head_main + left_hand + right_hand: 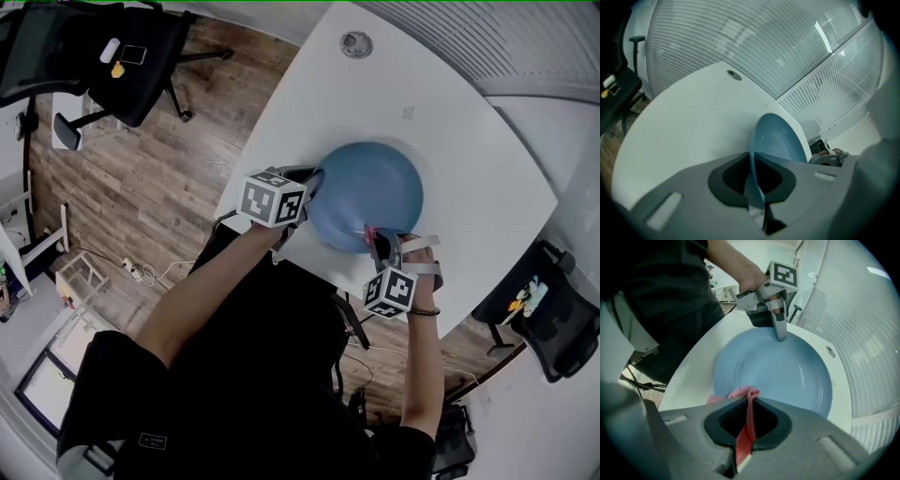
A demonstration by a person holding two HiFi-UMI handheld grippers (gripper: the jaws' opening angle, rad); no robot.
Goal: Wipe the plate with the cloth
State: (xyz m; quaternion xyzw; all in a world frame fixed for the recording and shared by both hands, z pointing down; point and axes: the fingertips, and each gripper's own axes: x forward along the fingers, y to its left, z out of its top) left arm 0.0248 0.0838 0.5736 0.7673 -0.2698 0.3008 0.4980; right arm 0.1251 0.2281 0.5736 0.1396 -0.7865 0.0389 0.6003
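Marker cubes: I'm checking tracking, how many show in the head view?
2. First cube sits on the left tool, at the plate rim; second cube on the right tool, holding the cloth. None seems hidden.

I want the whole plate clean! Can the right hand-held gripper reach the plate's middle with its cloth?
Probably yes. The right hand-held gripper holds the cloth at the near rim of the plate, whose middle is bare. The left hand-held gripper only clamps the far rim.

A white worktop (469, 178) with a round cable port (355, 43) stands on a brown wood-plank floor (141, 187). One black office chair (150, 84) sits at the upper left, another (567, 337) at the right. Ribbed pale panels (487, 37) line the wall beyond. Cables (141, 272) lie on the floor.
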